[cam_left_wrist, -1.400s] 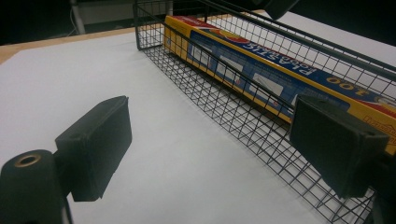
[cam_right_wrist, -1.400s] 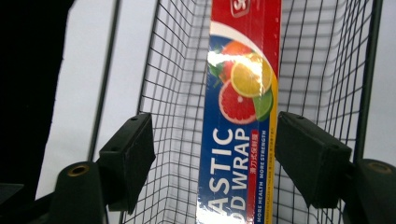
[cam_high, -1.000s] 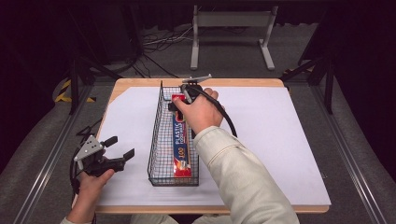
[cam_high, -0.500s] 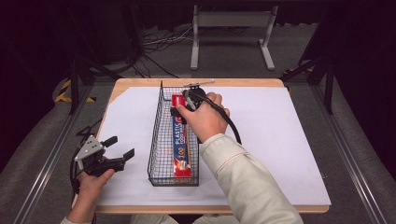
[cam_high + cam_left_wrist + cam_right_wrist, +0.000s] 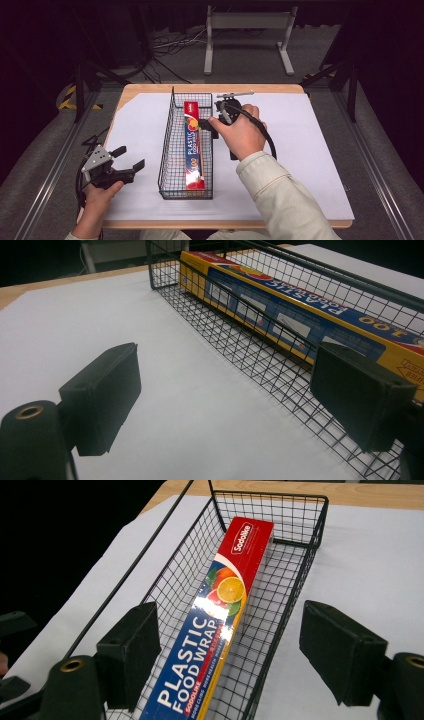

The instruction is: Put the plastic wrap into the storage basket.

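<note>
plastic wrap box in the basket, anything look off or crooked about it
Nothing stands out. The plastic wrap box lies flat along the bottom of the wire basket, lengthwise and close to its right wall, with no visible dents or tears. The basket sits upright on the white table cover.

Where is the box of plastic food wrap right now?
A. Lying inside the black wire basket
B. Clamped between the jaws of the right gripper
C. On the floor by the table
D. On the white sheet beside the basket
A: the plastic wrap box lies flat along the bottom of the wire basket, and the right gripper stands open above it.
</note>
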Demonstrator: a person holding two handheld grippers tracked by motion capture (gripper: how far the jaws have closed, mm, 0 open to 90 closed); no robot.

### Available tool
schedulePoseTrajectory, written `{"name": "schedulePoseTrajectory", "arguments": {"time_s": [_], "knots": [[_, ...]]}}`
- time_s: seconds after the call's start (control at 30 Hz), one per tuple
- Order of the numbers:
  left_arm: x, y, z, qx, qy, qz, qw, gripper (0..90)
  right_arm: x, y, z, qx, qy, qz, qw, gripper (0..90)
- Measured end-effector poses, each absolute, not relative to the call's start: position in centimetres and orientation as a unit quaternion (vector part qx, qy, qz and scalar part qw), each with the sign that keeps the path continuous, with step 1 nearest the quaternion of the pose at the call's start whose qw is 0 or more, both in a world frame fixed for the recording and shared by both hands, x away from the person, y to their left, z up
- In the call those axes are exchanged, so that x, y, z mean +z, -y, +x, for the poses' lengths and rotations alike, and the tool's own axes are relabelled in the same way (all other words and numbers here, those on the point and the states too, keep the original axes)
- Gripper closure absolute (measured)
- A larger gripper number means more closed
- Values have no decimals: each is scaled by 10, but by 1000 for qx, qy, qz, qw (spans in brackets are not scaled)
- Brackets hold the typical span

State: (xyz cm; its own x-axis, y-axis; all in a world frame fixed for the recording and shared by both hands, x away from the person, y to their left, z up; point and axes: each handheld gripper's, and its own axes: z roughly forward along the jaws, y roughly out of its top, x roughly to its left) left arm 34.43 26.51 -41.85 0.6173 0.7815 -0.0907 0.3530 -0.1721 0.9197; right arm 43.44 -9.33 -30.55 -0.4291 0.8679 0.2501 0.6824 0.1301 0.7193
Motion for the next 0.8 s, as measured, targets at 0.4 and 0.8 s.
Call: {"name": "schedulePoseTrajectory", "arguments": {"time_s": [0.4,0.8], "knots": [[-419,-264,345,206,-385,738,515,137,-295,138,422,427,-747,499,105,230],[-419,-264,345,203,-386,738,515,136,-295,190,407,448,-757,464,106,222]]}}
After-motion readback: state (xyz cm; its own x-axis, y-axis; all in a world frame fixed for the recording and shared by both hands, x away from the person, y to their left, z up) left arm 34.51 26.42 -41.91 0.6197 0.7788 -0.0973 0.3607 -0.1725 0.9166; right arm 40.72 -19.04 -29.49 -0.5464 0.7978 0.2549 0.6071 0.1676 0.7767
